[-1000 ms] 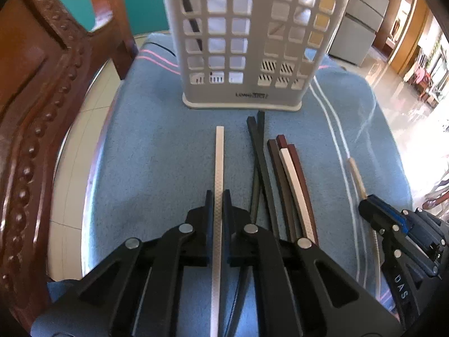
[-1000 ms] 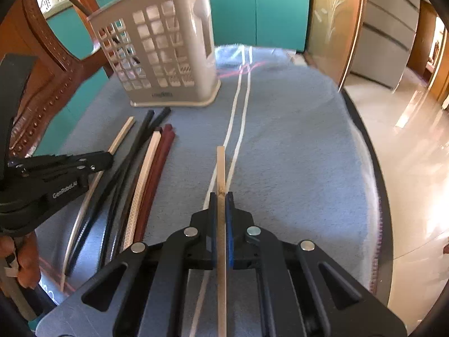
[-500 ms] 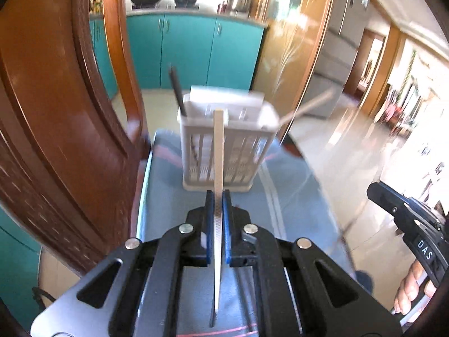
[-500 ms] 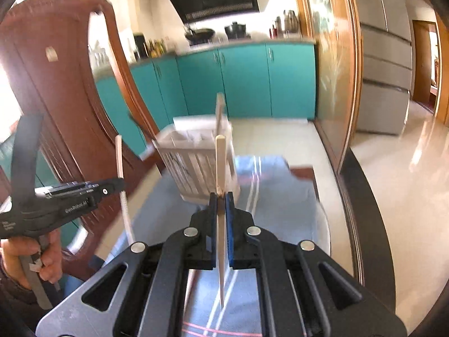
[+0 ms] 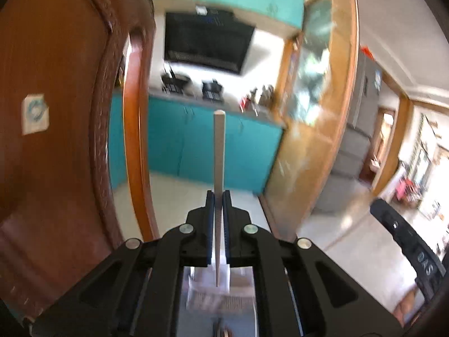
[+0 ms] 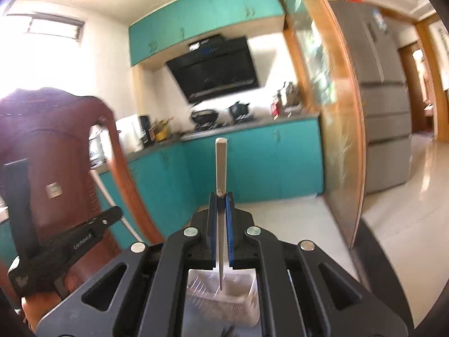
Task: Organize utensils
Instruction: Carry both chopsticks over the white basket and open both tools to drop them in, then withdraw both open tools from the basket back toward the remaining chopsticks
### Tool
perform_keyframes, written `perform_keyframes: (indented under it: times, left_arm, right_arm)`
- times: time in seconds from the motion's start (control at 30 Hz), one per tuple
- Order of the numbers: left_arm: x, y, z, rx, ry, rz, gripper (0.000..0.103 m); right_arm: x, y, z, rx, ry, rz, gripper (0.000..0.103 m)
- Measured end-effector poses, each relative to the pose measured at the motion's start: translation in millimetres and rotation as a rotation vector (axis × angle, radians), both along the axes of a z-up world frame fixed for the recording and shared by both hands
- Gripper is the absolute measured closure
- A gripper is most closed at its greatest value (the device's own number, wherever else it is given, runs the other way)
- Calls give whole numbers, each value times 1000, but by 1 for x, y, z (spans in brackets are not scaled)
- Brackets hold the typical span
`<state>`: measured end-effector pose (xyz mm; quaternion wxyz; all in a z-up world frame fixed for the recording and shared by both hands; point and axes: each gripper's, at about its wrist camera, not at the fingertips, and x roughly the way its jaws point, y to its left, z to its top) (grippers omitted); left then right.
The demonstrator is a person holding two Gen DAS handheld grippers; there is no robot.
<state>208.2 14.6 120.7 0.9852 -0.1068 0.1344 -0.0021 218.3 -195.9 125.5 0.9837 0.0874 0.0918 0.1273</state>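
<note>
My left gripper [image 5: 218, 196] is shut on a white chopstick [image 5: 218, 151] that stands upright between its pads, high above the table. My right gripper [image 6: 221, 196] is shut on a pale wooden chopstick [image 6: 220, 163], also upright. Below each gripper the white slotted utensil basket [image 6: 224, 300] shows through the gap in the frame, also seen as the basket [image 5: 209, 289] in the left wrist view, blurred. The left gripper [image 6: 112, 216] with its chopstick appears at the left of the right wrist view. The right gripper's body [image 5: 404, 241] sits at the right edge of the left wrist view.
A carved brown chair back [image 5: 61, 140] rises close on the left. Teal kitchen cabinets [image 6: 252, 163], a black range hood [image 6: 216, 70] and a grey refrigerator [image 6: 384, 98] stand across the room. A wood-framed glass door [image 6: 331, 129] is on the right.
Both grippers have risen from the table with their chopsticks and tipped up toward level. The basket has dropped from the middle of each view to beneath the grippers.
</note>
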Motion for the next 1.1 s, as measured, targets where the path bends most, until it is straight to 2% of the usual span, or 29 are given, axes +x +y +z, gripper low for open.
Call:
perform_keyframes:
  times: [0.07,0.17,0.37,0.5,0.63,0.7,0.83,0.9,1.0,1.03,1.1]
  left_arm:
    - [21,-4,-16,13,42,36,96]
    - [38,-7,-51,13,105,35,96]
    - [45,-14,-93,57,182,23,96]
    - [43,-17,-105,76,191,16,96]
    - [34,-24,-102,108,177,-6,96]
    - [30,-24,-102,114,174,-8,96]
    - [32,-22,-99,88,177,-15,96]
    - [30,-19,-97,89,176,-14,95]
    - [20,-19,-93,86,157,-15,78]
    - [15,-19,-91,83,144,-15,69]
    - [6,-20,-89,89,129,-15,64]
  right_arm:
    - [17,11,-21,-27,38,-4,97]
    - [28,23,-58,-74,97,10,97]
    - [29,38,-96,-132,138,41,97]
    - [22,45,-103,-162,148,57,97]
    - [16,44,-103,-169,148,41,96]
    - [15,41,-100,-170,139,30,90]
    - [3,35,-94,-166,102,21,72]
    - [-6,30,-90,-160,78,21,69]
    - [-18,24,-87,-144,49,44,65]
    - [-23,21,-86,-130,39,74,61]
    - [-32,15,-85,-111,30,96,58]
